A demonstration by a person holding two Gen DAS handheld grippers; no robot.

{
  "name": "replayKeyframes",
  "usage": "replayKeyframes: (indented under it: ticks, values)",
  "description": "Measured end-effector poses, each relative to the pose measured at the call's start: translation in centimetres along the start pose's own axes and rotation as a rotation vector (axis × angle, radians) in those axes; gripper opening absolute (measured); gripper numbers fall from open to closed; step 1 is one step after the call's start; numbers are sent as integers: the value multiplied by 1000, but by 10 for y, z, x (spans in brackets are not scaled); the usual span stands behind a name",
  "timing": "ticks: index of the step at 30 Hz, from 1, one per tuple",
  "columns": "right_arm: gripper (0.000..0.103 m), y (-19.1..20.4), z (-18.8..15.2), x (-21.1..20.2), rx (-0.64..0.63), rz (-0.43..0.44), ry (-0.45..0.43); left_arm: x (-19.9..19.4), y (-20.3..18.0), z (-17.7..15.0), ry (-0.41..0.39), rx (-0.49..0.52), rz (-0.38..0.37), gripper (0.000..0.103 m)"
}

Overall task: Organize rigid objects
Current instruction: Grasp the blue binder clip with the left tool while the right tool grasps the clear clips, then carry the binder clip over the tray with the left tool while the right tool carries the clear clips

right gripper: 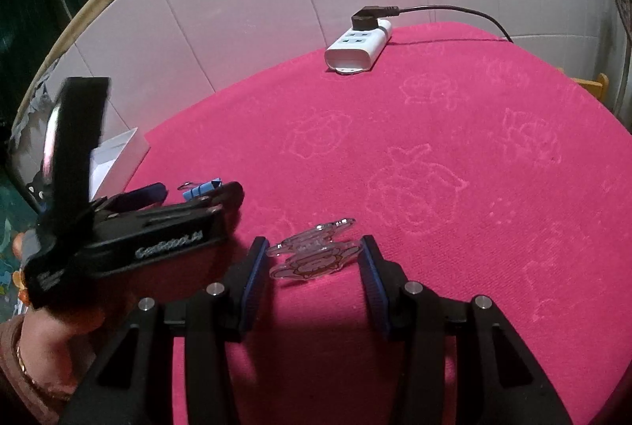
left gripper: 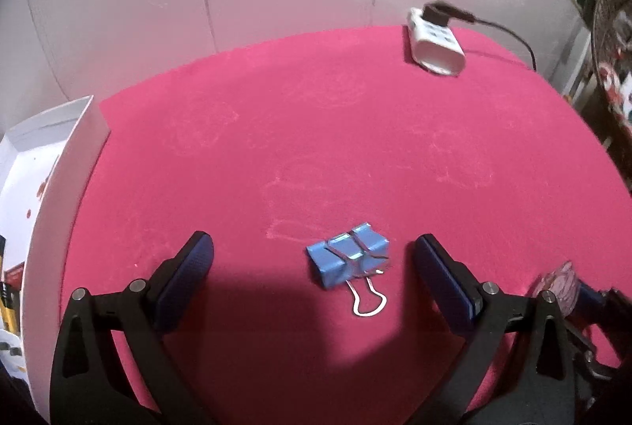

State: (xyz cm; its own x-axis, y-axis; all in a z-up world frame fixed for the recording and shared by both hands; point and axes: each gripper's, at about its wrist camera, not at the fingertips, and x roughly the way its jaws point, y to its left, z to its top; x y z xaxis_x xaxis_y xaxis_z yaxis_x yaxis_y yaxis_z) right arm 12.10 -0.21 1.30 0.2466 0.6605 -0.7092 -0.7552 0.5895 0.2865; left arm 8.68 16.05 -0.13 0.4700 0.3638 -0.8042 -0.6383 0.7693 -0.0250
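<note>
At the left edge of the pink cloth (left gripper: 316,132) stands a white box (left gripper: 59,164); from my left camera its inside is bare white with a few small reddish specks, and I cannot tell whether anything lies deeper in it. My left gripper (left gripper: 314,247) has its fingers spread wide apart, and the blue binder clip (left gripper: 347,259) lies on the cloth between them, touching neither, its wire handle pointing back toward me and its long side running across, slightly tilted. My right gripper (right gripper: 312,257) is also apart, with a clear plastic charm (right gripper: 314,255) lying flat between the fingers, its long axis slanting up to the right. A white power strip (right gripper: 357,49) sits at the far edge
</note>
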Motion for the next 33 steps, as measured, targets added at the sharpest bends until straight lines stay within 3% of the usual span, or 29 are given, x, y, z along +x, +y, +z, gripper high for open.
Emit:
replayKeyframes:
  ticks: [8,16,19,20,21,22,33]
  values:
    - [47,0,0,2,2,3,-1,-14,32,-16,5,-43,28,101]
    - [47,0,-1,1,1,4,-1,-5,14,-5,-8,24,20,101]
    - [47,1,-1,1,0,5,-1,-8,16,-6,-21,43,-11,88]
    - [47,1,-1,1,-1,5,0,-9,15,-6,-32,58,-26,72]
    - [47,1,-1,1,-2,5,0,-11,13,-6,-42,72,-29,47]
    - [46,1,-1,0,-2,5,-1,-14,9,-7,-55,101,-29,33]
    - [46,8,-1,-10,-20,-9,-44,-44,2,-21,-108,147,-48,31]
